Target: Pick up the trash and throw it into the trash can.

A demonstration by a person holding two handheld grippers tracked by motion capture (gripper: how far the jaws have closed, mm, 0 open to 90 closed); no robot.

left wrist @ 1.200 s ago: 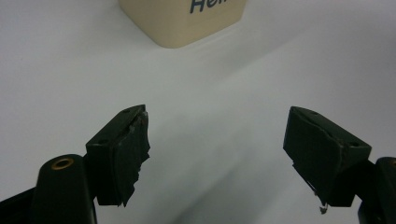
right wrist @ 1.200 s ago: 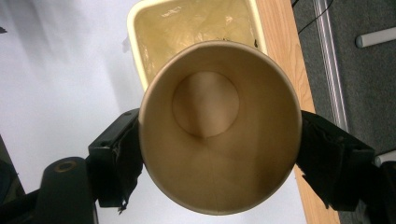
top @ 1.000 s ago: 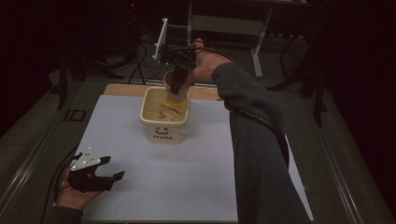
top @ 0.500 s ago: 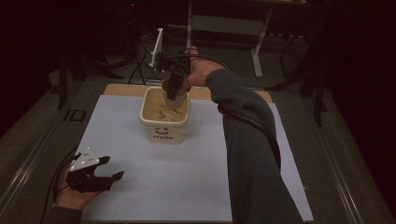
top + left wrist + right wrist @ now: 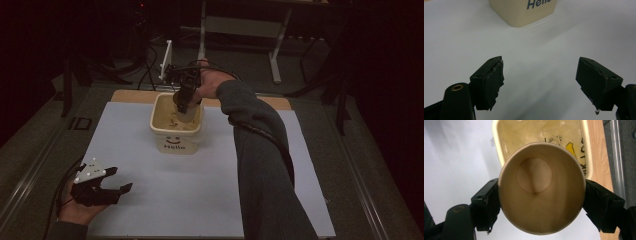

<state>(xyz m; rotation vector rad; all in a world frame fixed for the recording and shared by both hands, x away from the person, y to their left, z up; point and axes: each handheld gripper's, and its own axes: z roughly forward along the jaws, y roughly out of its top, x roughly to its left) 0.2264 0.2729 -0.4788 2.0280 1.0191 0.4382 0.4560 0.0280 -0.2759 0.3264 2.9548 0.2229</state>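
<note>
A cream bin (image 5: 179, 142) printed "Hello" with a smiley stands on the white sheet, lined with a clear bag holding wrappers. My right gripper (image 5: 182, 101) hangs over the bin's far rim, shut on a brown paper cup (image 5: 541, 187) whose empty mouth faces the camera, with the bin (image 5: 586, 147) behind it. My left gripper (image 5: 111, 186) rests near the sheet's front left corner, open with nothing between its fingers. In the left gripper view the left gripper (image 5: 540, 82) points over bare sheet toward the bin's base (image 5: 522, 12).
The white sheet (image 5: 150, 200) covers most of the table, with a wooden board edge (image 5: 260, 102) behind the bin. Cables and metal table legs (image 5: 202, 30) stand in the dark area beyond the table. A rail runs along the table's left edge.
My right gripper has lifted the cup slightly and drawn it toward the bin's far rim. The left gripper has stayed in place, open.
</note>
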